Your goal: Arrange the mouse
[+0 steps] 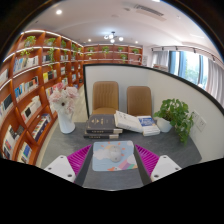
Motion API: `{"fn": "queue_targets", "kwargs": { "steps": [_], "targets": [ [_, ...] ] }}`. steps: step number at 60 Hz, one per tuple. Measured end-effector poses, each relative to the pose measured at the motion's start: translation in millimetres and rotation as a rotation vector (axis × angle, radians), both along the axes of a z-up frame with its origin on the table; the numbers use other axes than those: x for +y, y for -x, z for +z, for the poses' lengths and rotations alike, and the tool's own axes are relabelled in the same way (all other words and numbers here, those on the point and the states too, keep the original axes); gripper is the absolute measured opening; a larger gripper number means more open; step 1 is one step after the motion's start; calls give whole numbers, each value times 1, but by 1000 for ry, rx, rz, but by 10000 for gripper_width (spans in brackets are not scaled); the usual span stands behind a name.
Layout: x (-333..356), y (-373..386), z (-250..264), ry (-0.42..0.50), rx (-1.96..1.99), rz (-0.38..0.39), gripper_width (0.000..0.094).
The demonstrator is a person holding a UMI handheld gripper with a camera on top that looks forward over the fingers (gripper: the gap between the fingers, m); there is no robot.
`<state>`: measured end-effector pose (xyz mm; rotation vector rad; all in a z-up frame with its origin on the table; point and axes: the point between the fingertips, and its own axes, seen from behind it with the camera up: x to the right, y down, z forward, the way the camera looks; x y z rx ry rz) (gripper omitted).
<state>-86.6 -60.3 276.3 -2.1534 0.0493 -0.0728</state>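
A rectangular mouse pad [113,156] with a pale, colourful print lies flat on the grey table [165,143]. It sits between my two fingers. My gripper [113,149] is open, with the magenta pads [80,157] spread to either side of the mouse pad and a gap at each side. Nothing is held. No mouse shows in the gripper view.
Beyond the mouse pad lie a stack of dark books [103,125] and lighter books [136,122]. A white vase of flowers [66,113] stands at the left, a potted plant [178,114] at the right. Two chairs [105,97] face the far edge. Bookshelves [28,92] line the left wall.
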Motion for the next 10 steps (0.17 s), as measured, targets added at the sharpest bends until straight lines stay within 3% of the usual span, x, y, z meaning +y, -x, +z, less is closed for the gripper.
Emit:
{"fn": "queue_targets", "kwargs": {
  "steps": [10],
  "targets": [
    [-13,4,-8,16,-13,-4,816]
  ]
}}
